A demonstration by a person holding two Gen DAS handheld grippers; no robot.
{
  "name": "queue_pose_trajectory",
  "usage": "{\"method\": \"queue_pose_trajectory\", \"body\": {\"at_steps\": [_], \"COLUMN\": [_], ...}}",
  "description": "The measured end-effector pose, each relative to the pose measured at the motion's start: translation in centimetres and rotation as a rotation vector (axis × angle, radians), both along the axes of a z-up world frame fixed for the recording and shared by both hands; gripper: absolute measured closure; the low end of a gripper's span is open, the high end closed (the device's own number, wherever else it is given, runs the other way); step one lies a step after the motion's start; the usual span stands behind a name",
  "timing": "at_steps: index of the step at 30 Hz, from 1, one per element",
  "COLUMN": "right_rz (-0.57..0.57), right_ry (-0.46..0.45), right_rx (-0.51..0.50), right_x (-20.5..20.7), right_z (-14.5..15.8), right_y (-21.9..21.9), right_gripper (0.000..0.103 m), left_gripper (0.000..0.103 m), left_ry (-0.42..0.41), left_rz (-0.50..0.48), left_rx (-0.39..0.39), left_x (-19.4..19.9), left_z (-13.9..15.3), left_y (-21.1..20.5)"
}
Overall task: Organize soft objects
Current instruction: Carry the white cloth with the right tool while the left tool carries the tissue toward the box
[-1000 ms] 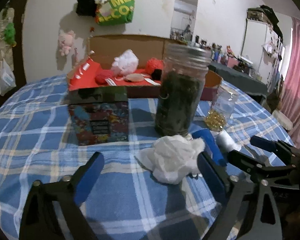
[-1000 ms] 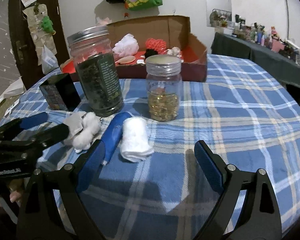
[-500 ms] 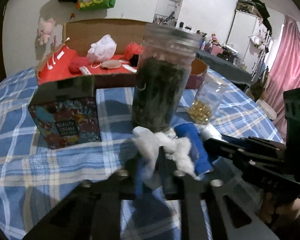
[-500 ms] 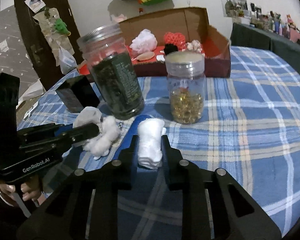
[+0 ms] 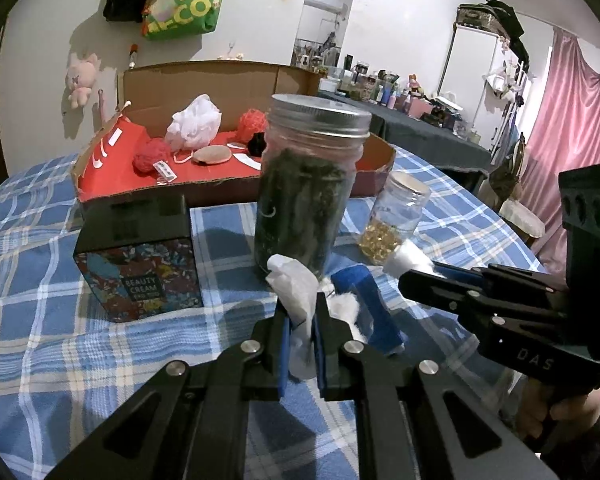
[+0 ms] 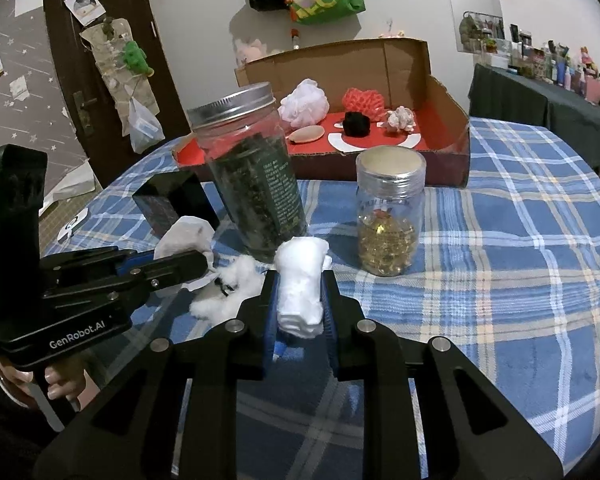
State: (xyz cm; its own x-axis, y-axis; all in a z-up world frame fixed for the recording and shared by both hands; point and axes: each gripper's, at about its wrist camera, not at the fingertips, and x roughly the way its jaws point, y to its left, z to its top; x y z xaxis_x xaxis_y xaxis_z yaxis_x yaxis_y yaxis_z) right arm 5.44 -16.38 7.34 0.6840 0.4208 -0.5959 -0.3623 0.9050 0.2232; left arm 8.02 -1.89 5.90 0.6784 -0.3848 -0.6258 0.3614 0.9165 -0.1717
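Observation:
My left gripper is shut on a crumpled white tissue, which sticks up between the blue pads just in front of the tall jar. A tuft of white cotton lies beside it on the cloth, seen in the right wrist view as the cotton tuft. My right gripper is shut on a white cotton roll, held a little above the table. In that view the left gripper comes in from the left with the tissue. The right gripper enters the left wrist view from the right.
A tall jar of dark leaves and a small jar of golden capsules stand close behind the grippers. A beauty cream box sits to the left. A blue tube lies on the checked cloth. Behind stands a red-lined cardboard box with several soft items.
Both grippers went from wide open to shut, the left on the tissue and the right on the cotton roll. Both now reach closer to the jars.

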Motion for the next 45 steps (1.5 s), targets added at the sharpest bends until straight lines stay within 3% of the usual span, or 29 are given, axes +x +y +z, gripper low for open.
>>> {"method": "queue_pose_trajectory", "body": {"at_steps": [18, 45], "right_rz": [-0.023, -0.160], "right_ry": [0.021, 0.069], "right_rx": [-0.023, -0.083], "right_x": [0.2, 1.6], "right_z": [0.0, -0.6], "right_y": [-0.9, -6.4], "right_gripper": [0.084, 0.084], "left_gripper": [0.093, 0.093], "left_ry": [0.006, 0.076], "left_rz": [0.057, 0.273], "left_rx": [0.023, 0.056], "left_x": [-0.4, -0.6], "left_z": [0.3, -1.3], "left_y": [2.8, 11.9]}}
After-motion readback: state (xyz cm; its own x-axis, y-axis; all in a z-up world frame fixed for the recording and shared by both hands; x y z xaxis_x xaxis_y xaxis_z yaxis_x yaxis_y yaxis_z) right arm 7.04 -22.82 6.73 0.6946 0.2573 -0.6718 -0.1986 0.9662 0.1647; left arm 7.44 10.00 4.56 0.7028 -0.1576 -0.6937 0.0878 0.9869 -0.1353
